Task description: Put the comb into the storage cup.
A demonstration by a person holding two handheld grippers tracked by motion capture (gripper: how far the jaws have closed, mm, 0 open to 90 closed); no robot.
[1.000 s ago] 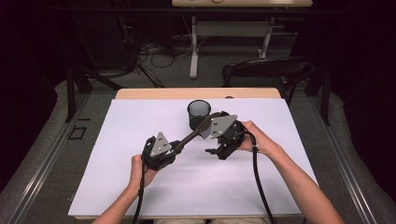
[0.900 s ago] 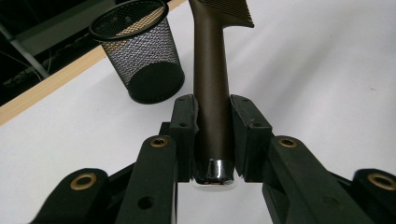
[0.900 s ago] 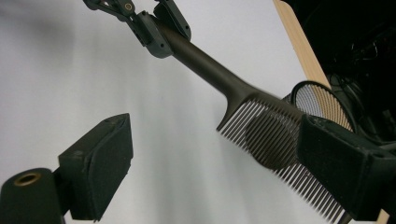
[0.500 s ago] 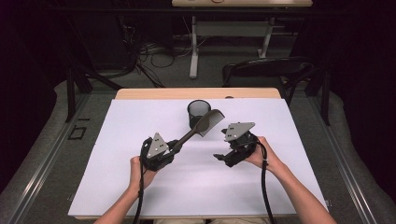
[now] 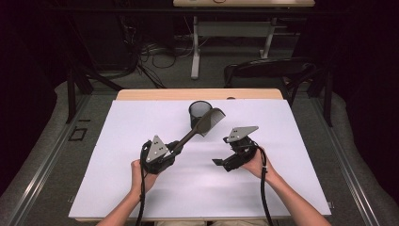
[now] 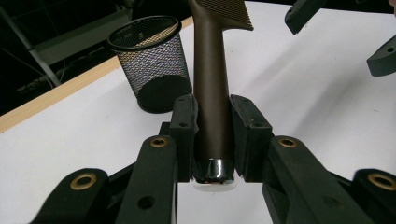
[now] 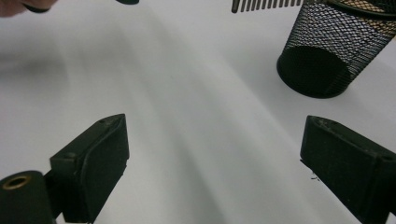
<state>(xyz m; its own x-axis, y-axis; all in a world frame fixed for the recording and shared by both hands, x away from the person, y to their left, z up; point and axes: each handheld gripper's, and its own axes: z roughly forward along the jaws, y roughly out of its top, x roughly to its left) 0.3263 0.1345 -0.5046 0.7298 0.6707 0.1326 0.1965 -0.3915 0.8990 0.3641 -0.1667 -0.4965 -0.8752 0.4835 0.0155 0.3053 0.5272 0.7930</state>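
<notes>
- The left gripper (image 5: 175, 149) is clamped on the handle of a brown comb (image 5: 203, 124); in the left gripper view its two black jaws press the handle (image 6: 211, 93) from both sides, just above the shiny metal cap at the handle's end.
- The comb slants up and away from that gripper, lifted off the table, and its toothed head sits right at the rim of the black mesh cup (image 5: 199, 114). From the high view it is hard to say whether the head touches the rim or merely overlaps it in the picture.
- The mesh cup stands upright on the white table (image 5: 117, 179), near the far edge, with the wooden strip behind it.
- The right gripper (image 5: 221, 163) is well apart from the comb, low over the white surface to the right of the left gripper. Its jaws stand wide open with nothing between them; the right gripper view shows bare white table between the two pads.
- In the right gripper view the mesh cup (image 7: 327, 51) appears at upper right, with the comb's teeth (image 7: 266, 4) at the top edge.
- No brand, label or writing can be read on the comb, the cup or either gripper.
</notes>
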